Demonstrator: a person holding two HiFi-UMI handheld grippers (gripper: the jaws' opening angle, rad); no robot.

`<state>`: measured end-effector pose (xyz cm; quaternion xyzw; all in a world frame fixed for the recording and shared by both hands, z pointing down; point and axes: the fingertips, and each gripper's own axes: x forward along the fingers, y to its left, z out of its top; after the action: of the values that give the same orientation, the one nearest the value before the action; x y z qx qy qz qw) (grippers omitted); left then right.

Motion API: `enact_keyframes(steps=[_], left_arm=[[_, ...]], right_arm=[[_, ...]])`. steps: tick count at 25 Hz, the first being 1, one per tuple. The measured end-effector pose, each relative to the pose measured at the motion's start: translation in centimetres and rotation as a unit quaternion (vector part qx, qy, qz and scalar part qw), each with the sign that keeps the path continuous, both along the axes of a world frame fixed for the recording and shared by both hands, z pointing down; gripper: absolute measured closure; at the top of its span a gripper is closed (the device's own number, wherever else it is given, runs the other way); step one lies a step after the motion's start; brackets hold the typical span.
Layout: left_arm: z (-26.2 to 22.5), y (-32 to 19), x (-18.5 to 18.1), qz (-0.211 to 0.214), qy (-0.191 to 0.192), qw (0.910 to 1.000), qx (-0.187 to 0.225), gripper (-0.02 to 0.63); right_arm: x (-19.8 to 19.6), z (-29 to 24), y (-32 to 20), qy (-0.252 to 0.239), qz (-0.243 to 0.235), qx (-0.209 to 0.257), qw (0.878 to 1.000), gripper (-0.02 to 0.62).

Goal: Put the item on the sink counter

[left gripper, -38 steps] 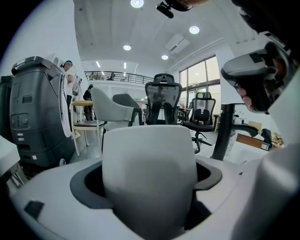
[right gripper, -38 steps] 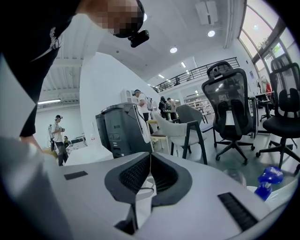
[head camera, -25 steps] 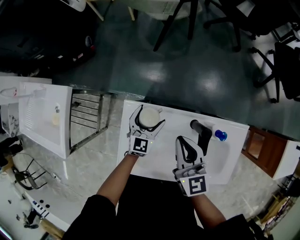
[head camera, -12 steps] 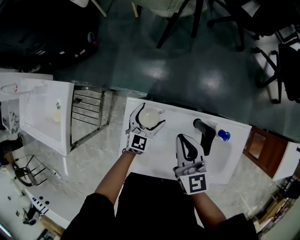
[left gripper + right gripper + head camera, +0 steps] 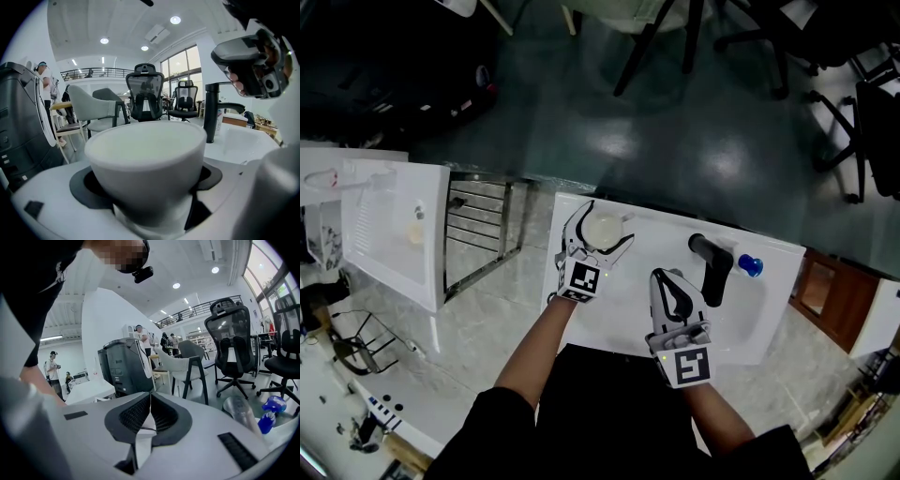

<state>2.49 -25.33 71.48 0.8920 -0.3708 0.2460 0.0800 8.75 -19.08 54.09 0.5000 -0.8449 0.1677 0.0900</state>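
A white cup (image 5: 605, 231) stands at the back left of the white sink counter (image 5: 623, 309), and it fills the left gripper view (image 5: 146, 159). My left gripper (image 5: 607, 223) is shut on the cup, a jaw on each side. My right gripper (image 5: 673, 279) hovers over the counter's middle, shut with nothing between its dark pads (image 5: 161, 416). It lies to the right of the cup and apart from it.
A black faucet (image 5: 711, 258) stands at the back of the counter with a blue-capped bottle (image 5: 748, 266) lying beside it. Another white sink unit (image 5: 394, 234) and a metal rack (image 5: 478, 234) are to the left. Office chairs (image 5: 675, 37) stand beyond.
The left gripper and cup have shifted very slightly towards the back of the counter. The right gripper has barely moved.
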Motion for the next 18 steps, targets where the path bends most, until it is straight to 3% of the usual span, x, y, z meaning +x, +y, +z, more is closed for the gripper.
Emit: enact_keyframes(steps=[18], left_arm=[[0.63, 0.43, -0.07, -0.001, -0.014, 0.9997, -0.021, 0.138]], right_arm=[[0.39, 0.63, -0.20, -0.013, -0.005, -0.012, 1.000, 0.563]])
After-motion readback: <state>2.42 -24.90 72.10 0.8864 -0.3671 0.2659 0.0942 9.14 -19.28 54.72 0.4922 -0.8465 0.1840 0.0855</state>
